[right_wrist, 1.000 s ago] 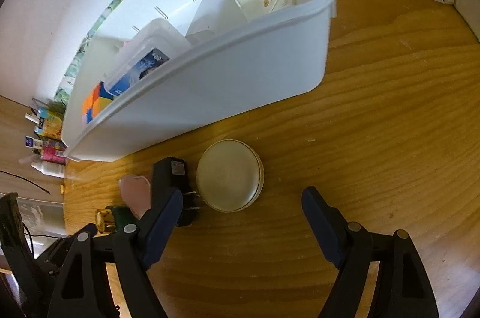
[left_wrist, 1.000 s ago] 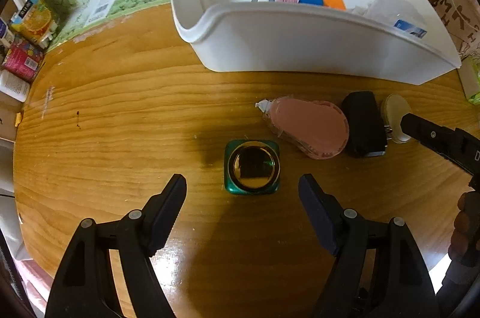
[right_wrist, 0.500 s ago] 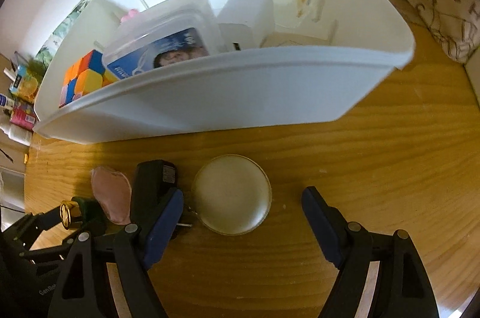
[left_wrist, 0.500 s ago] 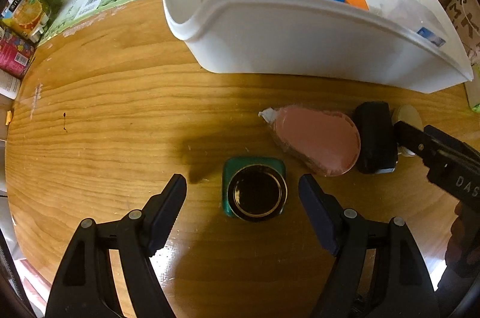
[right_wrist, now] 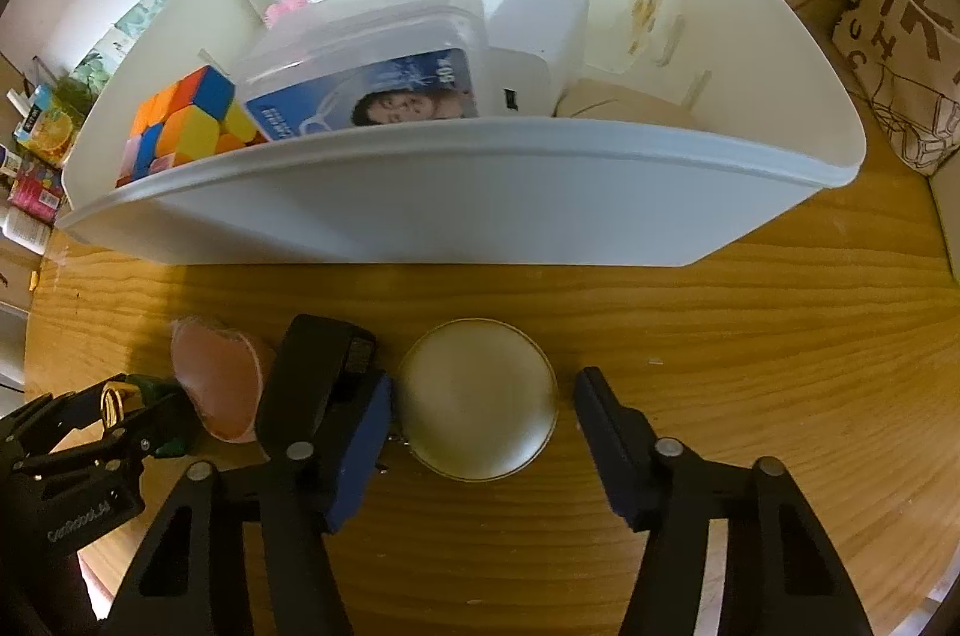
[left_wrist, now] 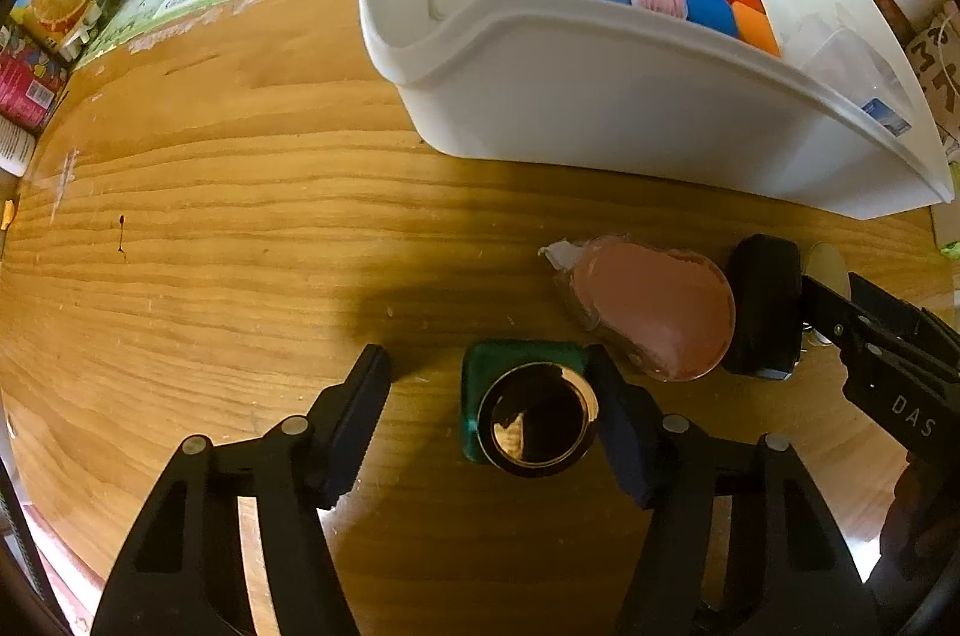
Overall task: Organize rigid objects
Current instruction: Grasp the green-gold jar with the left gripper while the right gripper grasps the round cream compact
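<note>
Two pairs of black tongs point down at a wooden bench [left_wrist: 240, 216], each closing on one item. Between the left tongs [left_wrist: 489, 411] stands a single squat green bottle [left_wrist: 528, 411] with a shiny gold cap, seen from above; one finger sits right against its side, the other is still clear of it. Between the right tongs [right_wrist: 480, 423] lies one flat, round cream-coloured tin [right_wrist: 480, 399]; the blue pad of one finger [right_wrist: 366, 432] is just at its edge, the other is a little apart, so neither pair is gripping yet. Between the two pairs of tongs lie one pink teardrop-shaped sponge in clear wrap [left_wrist: 651, 312] and one black plug adapter [left_wrist: 762, 303], the adapter just beside the tin. Beyond both pairs of tongs sits one white plastic bin [right_wrist: 456, 198], holding one multicoloured puzzle cube [right_wrist: 180, 120], one clear box with a blue printed label [right_wrist: 372, 54], one white block [right_wrist: 543, 18] and one small clear square cup [right_wrist: 624, 6].
</note>
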Tool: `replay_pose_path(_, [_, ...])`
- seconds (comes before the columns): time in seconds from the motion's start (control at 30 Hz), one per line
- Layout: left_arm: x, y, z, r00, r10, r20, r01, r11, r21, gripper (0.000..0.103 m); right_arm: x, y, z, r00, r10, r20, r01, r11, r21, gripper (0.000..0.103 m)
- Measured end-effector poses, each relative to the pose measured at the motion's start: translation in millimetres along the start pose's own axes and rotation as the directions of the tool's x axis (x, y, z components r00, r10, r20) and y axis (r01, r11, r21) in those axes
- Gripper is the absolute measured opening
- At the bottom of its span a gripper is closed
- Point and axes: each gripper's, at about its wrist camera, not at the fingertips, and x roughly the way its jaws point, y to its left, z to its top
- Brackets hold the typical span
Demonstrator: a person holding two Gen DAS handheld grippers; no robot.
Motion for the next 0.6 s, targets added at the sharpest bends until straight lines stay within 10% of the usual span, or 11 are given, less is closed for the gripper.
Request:
replay_pose_path(0.3, [-4, -7, 4, 0.999, -0.031, 0.017, 0.031, 1.000, -0.005, 0.045, 6, 23, 9, 1.000, 0.028, -0.011, -0.029, 0.999, -0.015, 0.056])
replay_pose_path(0.6, [-6, -3, 0, 0.999, -0.035, 0.038, 0.037, 0.998, -0.042, 0.044, 8, 24, 7, 0.998, 0.047, -0.042, -0.048, 0.999, -0.007, 0.056])
